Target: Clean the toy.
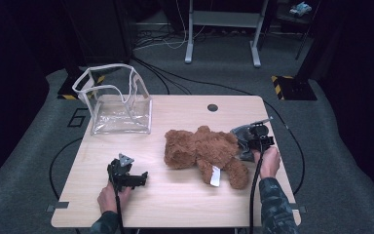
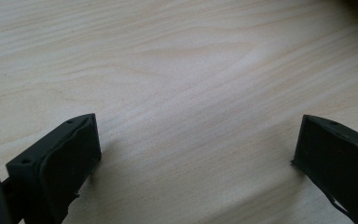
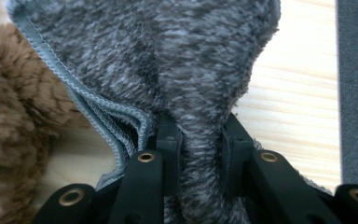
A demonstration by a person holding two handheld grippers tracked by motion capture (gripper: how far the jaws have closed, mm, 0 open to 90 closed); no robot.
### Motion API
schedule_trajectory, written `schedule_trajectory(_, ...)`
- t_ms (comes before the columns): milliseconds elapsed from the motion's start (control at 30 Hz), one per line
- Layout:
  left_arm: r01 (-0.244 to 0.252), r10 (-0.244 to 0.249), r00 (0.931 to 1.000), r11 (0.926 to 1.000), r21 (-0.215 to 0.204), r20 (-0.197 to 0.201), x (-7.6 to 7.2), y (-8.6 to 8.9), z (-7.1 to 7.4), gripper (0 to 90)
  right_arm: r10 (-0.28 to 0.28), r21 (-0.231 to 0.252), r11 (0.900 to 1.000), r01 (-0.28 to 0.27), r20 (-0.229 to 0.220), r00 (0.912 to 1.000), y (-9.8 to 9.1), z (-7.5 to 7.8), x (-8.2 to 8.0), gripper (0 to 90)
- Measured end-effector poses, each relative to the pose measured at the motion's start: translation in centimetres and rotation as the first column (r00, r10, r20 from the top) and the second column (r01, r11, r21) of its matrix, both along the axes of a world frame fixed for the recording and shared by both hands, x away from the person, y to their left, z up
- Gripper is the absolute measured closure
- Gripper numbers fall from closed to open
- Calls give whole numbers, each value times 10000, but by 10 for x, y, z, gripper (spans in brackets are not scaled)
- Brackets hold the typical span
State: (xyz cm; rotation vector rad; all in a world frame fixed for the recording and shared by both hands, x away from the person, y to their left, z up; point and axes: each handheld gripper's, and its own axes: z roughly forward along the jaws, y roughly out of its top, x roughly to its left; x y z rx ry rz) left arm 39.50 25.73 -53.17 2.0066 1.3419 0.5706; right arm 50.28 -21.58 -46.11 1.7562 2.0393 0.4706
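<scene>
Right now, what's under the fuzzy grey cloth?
The grey cloth is pinched by the right gripper. Under it lies the wooden table, with the brown teddy bear beside it. Anything beneath its folds is covered.

A large figure 6 (image 1: 79,118) is marked on the grey floor just left of the table (image 1: 175,204), beside the clear bag (image 1: 117,100). The teddy's white tag (image 1: 215,176) is too small to read.
</scene>
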Motion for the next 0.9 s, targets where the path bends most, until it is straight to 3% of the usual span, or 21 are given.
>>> schedule_trajectory(133,-4,4,10000,10000,-2,-7,0,0,0,1,-75,490,9988,54,434,9990,-3,11,-7,735)
schedule_trajectory(300,-7,7,10000,10000,-5,-5,0,0,0,1,376,1204,9914,-504,1060,9936,2,27,-15,734)
schedule_trajectory(400,-5,5,10000,10000,-2,-7,0,0,0,1,426,1385,9884,-617,1368,9897,3,36,-22,734)
schedule_trajectory(600,-8,8,10000,10000,-6,-4,0,0,0,0,424,2430,9662,-860,1795,9828,-7,51,-40,735)
schedule_trajectory(667,-7,7,10000,10000,-2,-8,0,0,0,1,571,2546,9611,-1071,1962,9789,-9,55,-45,735)
schedule_trajectory(800,-6,6,10000,10000,-3,-7,0,0,0,1,991,2573,9550,-1476,1922,9763,0,57,-48,736)
schedule_trajectory(900,-5,5,10000,10000,-3,-8,0,0,0,0,1231,2446,9568,-1572,1491,9811,12,49,-45,737)
